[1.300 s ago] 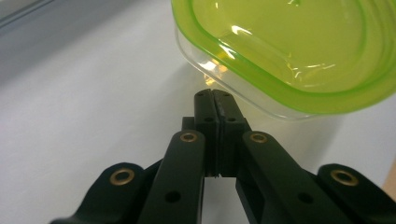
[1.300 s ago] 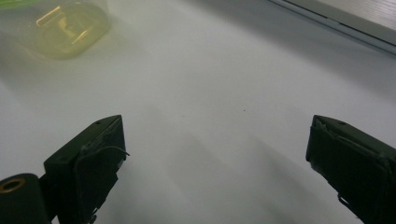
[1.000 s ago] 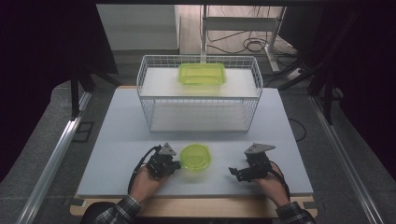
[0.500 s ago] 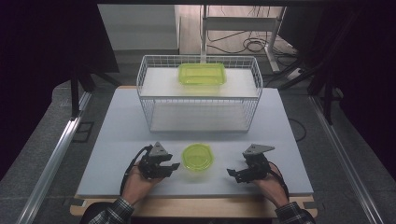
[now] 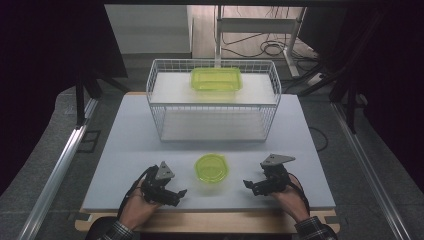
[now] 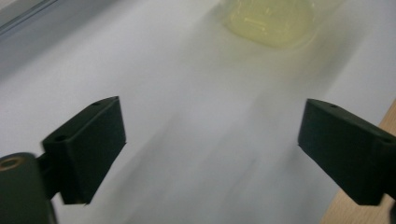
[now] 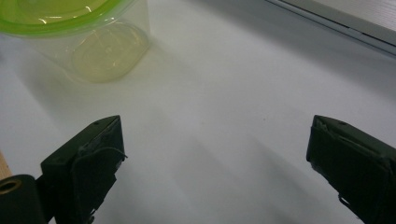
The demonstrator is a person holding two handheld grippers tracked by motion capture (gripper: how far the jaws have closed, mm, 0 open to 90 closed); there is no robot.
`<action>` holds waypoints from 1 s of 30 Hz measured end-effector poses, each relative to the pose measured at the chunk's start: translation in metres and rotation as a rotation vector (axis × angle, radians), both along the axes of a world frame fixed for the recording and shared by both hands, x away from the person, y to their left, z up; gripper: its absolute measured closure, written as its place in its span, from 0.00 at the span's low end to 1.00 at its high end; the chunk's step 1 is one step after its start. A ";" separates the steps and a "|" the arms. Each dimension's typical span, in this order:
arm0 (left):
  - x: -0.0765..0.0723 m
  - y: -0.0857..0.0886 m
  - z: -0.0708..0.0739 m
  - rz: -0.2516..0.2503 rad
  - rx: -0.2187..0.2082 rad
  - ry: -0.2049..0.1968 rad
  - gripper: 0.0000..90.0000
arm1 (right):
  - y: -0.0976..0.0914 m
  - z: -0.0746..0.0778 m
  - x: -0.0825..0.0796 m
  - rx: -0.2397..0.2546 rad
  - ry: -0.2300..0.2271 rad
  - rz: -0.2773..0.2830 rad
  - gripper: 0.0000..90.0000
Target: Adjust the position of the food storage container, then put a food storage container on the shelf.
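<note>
Since a second ago the left gripper (image 5: 178, 193) has drawn back from the tub (image 5: 211, 167) toward the near left; its jaws have just been opening and now stand wide with only bare tabletop (image 5: 125, 150) between them. Right gripper (image 5: 248, 185) rests in its place, jaws wide and empty too. Between the two, apart from both, the lidded green tub stands near the front edge. Its far side is blurred and cut off in the left gripper view. Behind stands a wire basket (image 5: 155, 100) with a green box (image 5: 216, 79) on top.

The high view looks down over the table (image 5: 125, 150); both gripper views skim it closely, sharing the round container (image 5: 211, 168).
</note>
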State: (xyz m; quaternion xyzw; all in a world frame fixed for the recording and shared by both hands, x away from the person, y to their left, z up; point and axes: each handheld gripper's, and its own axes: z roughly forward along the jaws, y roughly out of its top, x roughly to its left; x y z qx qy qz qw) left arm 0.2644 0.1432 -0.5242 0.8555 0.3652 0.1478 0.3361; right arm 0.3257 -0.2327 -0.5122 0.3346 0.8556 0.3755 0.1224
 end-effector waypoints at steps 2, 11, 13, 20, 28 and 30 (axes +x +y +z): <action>-0.002 0.001 -0.001 0.002 0.007 -0.006 0.05 | 0.000 0.000 0.000 -0.002 0.001 0.001 0.05; -0.005 0.012 -0.001 0.031 -0.021 -0.041 0.00 | -0.001 -0.001 0.001 -0.002 0.012 -0.006 0.04; -0.005 0.013 -0.001 0.040 -0.020 -0.051 0.00 | -0.001 -0.002 0.001 0.007 0.022 -0.011 0.03; -0.004 0.013 -0.003 0.044 -0.007 -0.064 0.00 | -0.005 0.001 0.003 0.048 0.026 -0.045 0.01; -0.002 0.012 -0.005 0.043 0.004 -0.066 0.00 | -0.002 0.006 0.006 0.127 0.088 -0.028 0.03; -0.001 0.010 -0.006 0.040 0.009 -0.064 0.00 | 0.002 0.009 0.007 0.143 0.103 -0.018 0.03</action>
